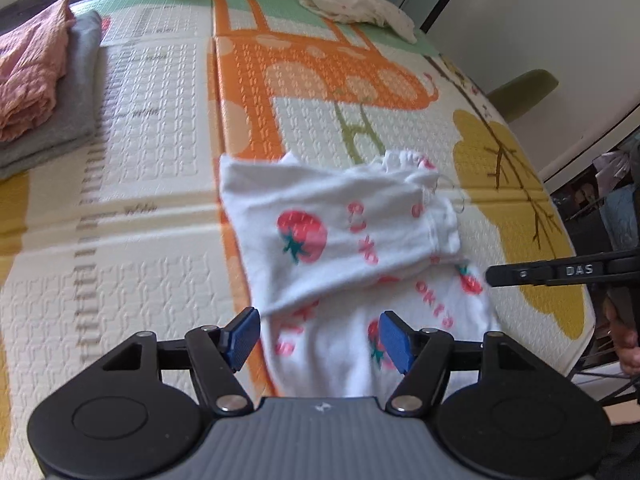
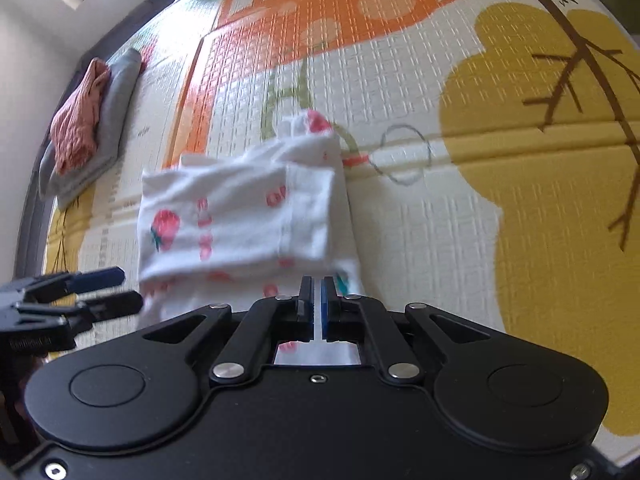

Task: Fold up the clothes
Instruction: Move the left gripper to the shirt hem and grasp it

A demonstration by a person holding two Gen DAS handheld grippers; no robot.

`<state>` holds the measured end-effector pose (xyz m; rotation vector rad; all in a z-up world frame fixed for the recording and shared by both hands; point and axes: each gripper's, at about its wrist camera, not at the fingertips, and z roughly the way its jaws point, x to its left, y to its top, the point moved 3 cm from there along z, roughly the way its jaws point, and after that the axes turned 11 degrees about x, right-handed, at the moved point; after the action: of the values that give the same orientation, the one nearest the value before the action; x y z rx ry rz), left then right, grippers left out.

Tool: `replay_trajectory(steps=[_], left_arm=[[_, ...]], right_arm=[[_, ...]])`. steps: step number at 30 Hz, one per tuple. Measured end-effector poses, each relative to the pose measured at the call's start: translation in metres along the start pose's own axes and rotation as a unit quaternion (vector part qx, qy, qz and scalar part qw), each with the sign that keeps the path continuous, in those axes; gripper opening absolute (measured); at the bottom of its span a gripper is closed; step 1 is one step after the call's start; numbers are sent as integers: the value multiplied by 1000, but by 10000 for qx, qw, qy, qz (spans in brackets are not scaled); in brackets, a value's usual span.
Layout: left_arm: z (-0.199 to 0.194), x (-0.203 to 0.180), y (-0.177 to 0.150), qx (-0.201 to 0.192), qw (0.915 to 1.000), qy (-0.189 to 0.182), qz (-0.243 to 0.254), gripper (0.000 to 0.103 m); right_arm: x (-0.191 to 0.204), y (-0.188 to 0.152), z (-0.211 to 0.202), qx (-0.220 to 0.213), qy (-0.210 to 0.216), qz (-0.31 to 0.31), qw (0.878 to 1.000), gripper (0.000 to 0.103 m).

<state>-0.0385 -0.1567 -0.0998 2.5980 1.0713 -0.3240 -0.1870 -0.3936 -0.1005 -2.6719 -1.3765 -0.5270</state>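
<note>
From the left wrist, my left fingers (image 1: 320,340) stand apart with nothing pressed between the blue pads (image 1: 241,338), hanging over the near end of the white strawberry-print garment (image 1: 340,236). That garment lies partly folded on the play mat (image 1: 160,200), toward its near right side, one layer laid across the other. A grey folded garment (image 1: 60,128) sits at the mat's left edge with a pink crumpled garment (image 1: 32,80) on top of it. A pale dotted cloth (image 1: 356,4) lies in a heap at the far right corner. The tip of my right tool (image 1: 560,270) pokes in from the right edge (black, lettered DAS).

From the right wrist, my right fingers (image 2: 317,304) are almost together, only a thin slit between them; white cloth shows through that slit, but whether they pinch it I cannot tell. The white strawberry-print garment (image 2: 240,216) lies just ahead of them on the mat (image 2: 420,240), near the printed yellow tree. The grey and pink stack (image 2: 88,128) rests by the mat's far left edge. My left fingers (image 2: 108,290) appear at the lower left, spread, beside the garment's near left corner.
</note>
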Motion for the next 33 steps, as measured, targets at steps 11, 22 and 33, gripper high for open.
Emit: replay_trajectory(steps=[11, 22, 33], left_arm=[[12, -12, -52, 650, 9974, 4, 298, 69], [18, -22, -77, 949, 9947, -108, 372, 69], [23, -32, -83, 1044, 9933, -84, 488, 73]], right_arm=[[-23, -56, -2, 388, -196, -110, 9990, 5], [-35, -95, -3, 686, -205, -224, 9972, 11], [-26, -121, 1, 870, -38, -520, 9948, 27]])
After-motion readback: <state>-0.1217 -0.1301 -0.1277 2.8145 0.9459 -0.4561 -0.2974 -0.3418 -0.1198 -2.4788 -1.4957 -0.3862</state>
